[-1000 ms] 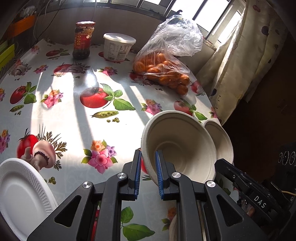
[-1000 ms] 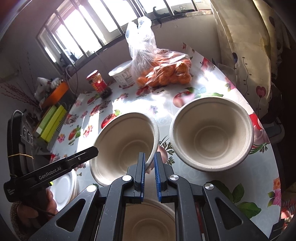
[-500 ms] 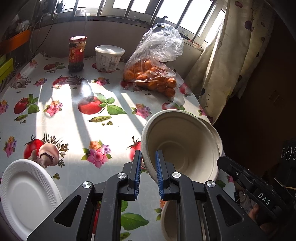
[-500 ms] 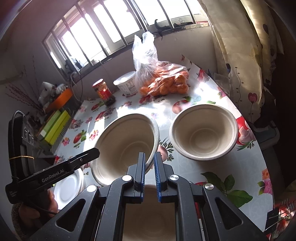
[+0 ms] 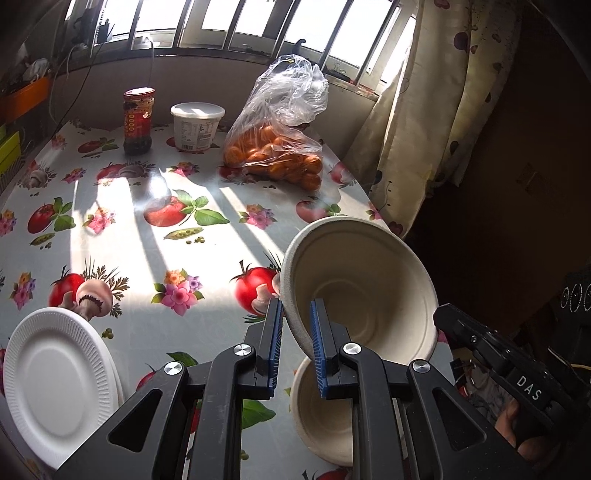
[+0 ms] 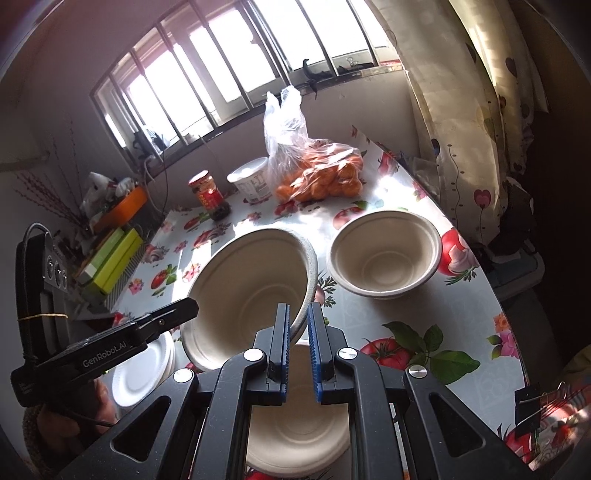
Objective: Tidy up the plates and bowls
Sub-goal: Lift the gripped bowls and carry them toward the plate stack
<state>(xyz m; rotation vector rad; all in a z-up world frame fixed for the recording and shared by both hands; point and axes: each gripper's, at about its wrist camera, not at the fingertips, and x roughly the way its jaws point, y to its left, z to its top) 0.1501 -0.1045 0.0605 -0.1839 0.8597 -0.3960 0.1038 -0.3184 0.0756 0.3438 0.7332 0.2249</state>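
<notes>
Sunlit, our flowered counter (image 5: 122, 229) carries everything. Both tongs pinch one tilted bowl's (image 5: 364, 284) rim: left tongs (image 5: 295, 345), right tongs (image 6: 298, 345), each nearly closed on it. The bowl hangs above a second bowl (image 5: 319, 417); a third (image 6: 384, 260) sits beyond it, plates (image 5: 55, 384) left of it.

Hard window (image 5: 258, 22) sunlight stripes the tablecloth (image 5: 122, 221); fisheye edges dark and warped.

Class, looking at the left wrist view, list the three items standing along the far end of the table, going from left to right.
Dark sauce jar → white lidded tub → bag of oranges.
</notes>
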